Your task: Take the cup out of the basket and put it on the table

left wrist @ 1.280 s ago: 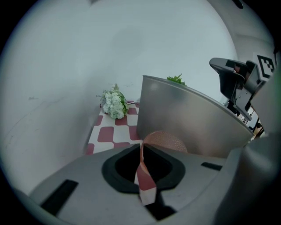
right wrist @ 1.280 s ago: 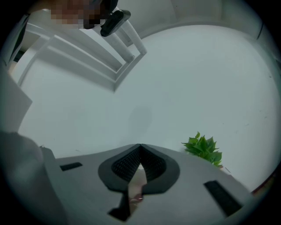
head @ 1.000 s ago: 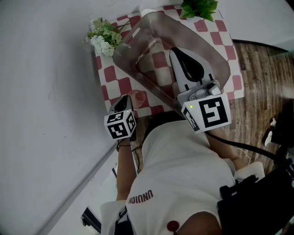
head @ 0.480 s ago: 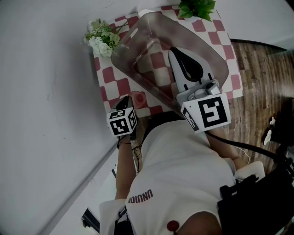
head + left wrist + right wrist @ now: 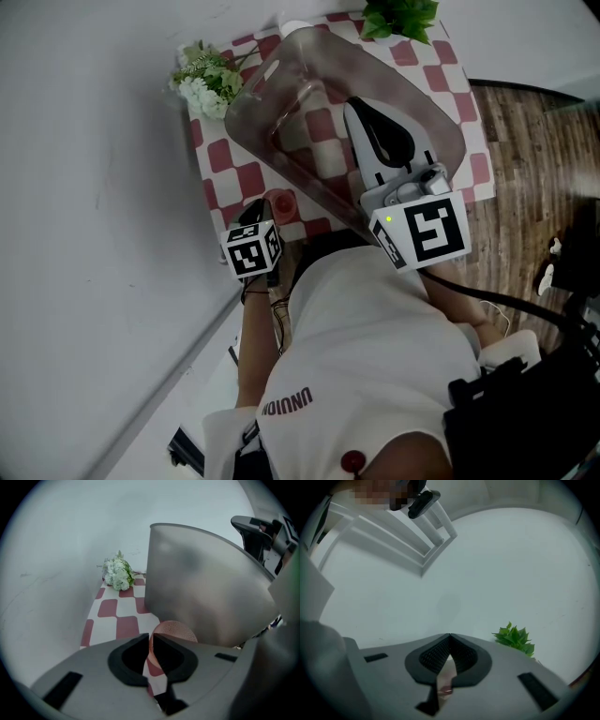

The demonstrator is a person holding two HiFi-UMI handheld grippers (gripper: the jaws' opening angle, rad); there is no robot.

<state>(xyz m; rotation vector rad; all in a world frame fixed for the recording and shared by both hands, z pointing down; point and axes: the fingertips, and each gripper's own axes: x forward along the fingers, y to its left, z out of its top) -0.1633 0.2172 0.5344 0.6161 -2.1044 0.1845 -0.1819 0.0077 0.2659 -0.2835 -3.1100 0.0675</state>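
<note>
Pink cup stands outside the basket on the checkered table, lower left of centre in the head view, just beside the basket wall. Left gripper is pinching the cup's rim. Over 1 s it and the cup edged slightly right. Right gripper has not moved, its jaws clamped on the basket's near rim.
</note>
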